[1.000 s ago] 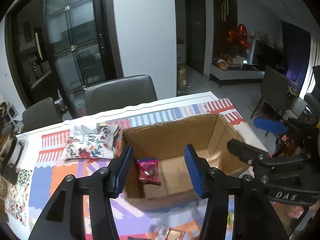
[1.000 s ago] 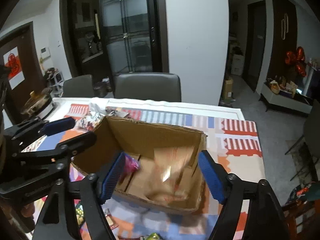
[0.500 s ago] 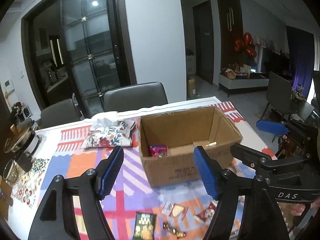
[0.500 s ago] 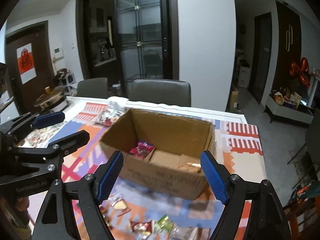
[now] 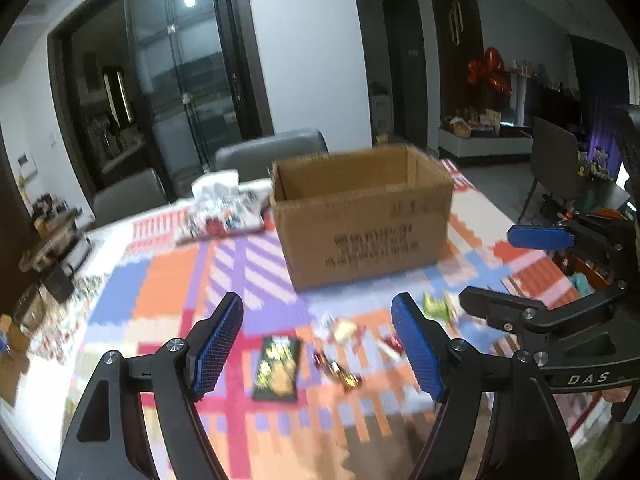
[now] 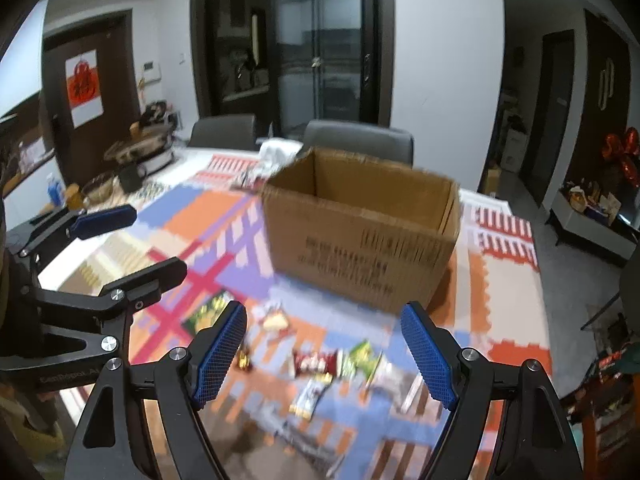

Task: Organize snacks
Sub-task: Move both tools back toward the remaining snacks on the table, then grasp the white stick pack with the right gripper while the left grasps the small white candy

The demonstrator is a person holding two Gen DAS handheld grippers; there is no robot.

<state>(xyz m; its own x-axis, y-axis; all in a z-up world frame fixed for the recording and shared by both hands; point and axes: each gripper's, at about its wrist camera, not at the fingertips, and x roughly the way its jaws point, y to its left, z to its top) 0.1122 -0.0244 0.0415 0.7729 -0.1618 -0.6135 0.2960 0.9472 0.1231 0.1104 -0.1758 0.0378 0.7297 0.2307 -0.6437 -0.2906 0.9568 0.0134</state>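
With both jaw sets standing apart and empty, the left gripper (image 5: pixel 318 344), its jaws opening, and the right gripper (image 6: pixel 326 350) hang over loose snacks (image 6: pixel 316 362) on the mat, just in front of the cardboard box (image 5: pixel 362 226). Best practice: pick one packet each, descend squarely, pinch its middle, avoid neighbours.

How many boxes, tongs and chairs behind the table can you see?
Cardboard box: 1
Grey chairs behind the table: 2
Tongs: 2 (left tongs opening, nothing between them; right tongs open)
Total: 5
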